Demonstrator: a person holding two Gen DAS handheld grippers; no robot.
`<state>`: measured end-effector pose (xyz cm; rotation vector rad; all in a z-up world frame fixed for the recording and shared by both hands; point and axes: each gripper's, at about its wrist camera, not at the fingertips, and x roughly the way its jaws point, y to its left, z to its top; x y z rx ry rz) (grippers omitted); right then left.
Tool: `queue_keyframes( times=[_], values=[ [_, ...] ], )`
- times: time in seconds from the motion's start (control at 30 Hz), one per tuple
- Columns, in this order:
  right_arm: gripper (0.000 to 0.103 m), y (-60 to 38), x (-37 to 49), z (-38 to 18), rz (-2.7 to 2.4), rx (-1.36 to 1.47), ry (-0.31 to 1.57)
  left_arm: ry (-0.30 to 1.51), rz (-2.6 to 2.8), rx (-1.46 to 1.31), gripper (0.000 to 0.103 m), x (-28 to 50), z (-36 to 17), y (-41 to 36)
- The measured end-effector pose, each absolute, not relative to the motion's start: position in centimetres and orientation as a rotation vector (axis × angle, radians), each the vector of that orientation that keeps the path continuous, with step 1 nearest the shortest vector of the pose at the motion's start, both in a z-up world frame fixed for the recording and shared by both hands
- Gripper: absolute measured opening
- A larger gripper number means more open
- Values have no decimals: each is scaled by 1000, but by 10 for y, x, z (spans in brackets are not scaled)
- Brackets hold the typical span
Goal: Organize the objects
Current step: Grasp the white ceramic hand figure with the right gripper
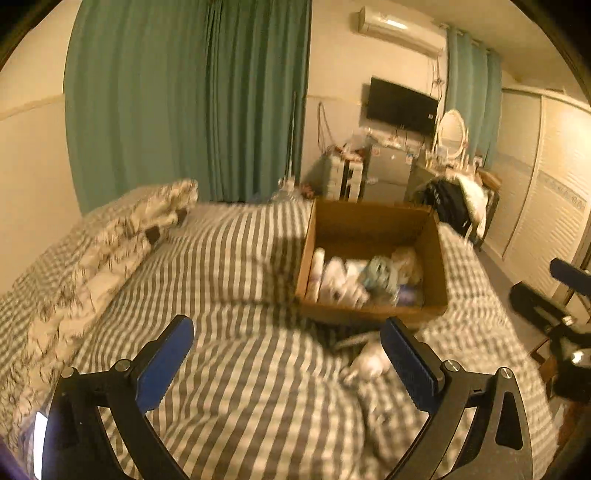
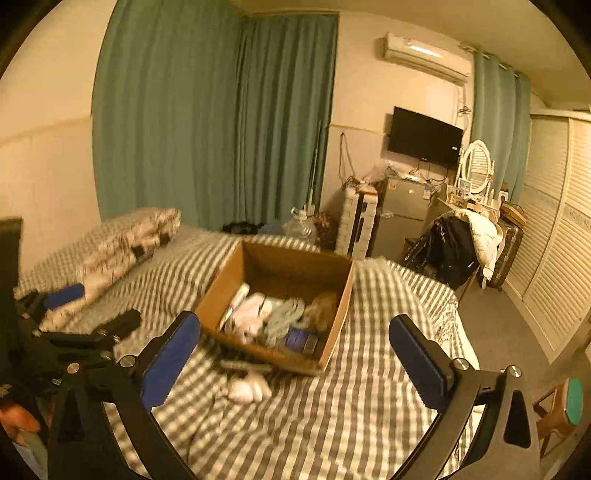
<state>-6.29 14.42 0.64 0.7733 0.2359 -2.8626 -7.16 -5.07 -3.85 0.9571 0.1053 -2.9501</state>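
1. Left hand-held gripper [image 1: 286,334]: jaws spread wide, nothing btwn the blue pads, held above the bed [image 1: 236,280]. Also seen at far left of the right wrist view [image 2: 92,310], blurred.
2. Right hand-held gripper [image 2: 294,334]: jaws wide apart too, nothing in them, above the striped cover facing the box.
3. Far left on the bed: patterned pillows [image 1: 122,236] along the wall side, by the green curtain [image 1: 184,99].
4. Mid: grey/white striped duvet, rumpled near the camera.
5. White sock bundle [image 2: 247,386] lies loose on the duvet just in front of the box's near wall, outside it. In the left wrist view it sits [image 1: 365,363] right beside the right-hand pad; can't tell if touching, pic blurred.
6. Dark slim item [image 2: 245,366] btwn the socks and the box, too blurred to ID.
7. Cardboard box [image 1: 436,254], open top, stands on the bed right of centre. Inside, l to r: white tube/bottle [image 1: 316,273] along the left wall, white rolled cloth items [image 1: 341,284], pale blue-green cloth [image 1: 380,275], tan/cream soft item [image 1: 406,262], purple-blue thing [image 1: 410,295] at the near right corner.
8. Right bkgd: wall TV [image 1: 400,105], AC unit [image 1: 400,31] above, small fridge [image 1: 388,166], oval mirror [image 1: 450,131], chair w/ dark and white clothes [image 1: 458,201], louvred wardrobe doors [image 1: 546,192].
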Motion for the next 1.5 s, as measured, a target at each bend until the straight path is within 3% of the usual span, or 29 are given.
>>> queue_keyframes(
  times=[0.4, 1.0, 1.2, 1.27, 1.33, 1.37, 1.4, 1.5],
  values=[
    [103, 124, -117, -117, -2704, 1170, 176, 58, -2792, 1237, 103, -104, -120, -55],
    [101, 79, -196, -203, -2545, 1469, 218, 164, -2715, 1262, 103, -114, -133, -85],
    [91, 78, -209, -221, -2472, 1570, 207, 181, -2711, 1276, 103, -115, -136, -86],
    [79, 77, -208, -221, -2459, 1566, 212, 174, -2710, 1276, 103, -115, -136, -85],
    [79, 76, -205, -220, -2456, 1560, 228, 164, -2712, 1272, 103, -115, -136, -85],
    [70, 77, -203, -218, -2462, 1553, 229, 159, -2715, 1270, 103, -114, -135, -84],
    [67, 78, -201, -216, -2471, 1543, 228, 153, -2720, 1269, 103, -114, -135, -83],
    [67, 84, -191, -206, -2488, 1519, 217, 132, -2724, 1270, 103, -114, -134, -79]
  ],
)
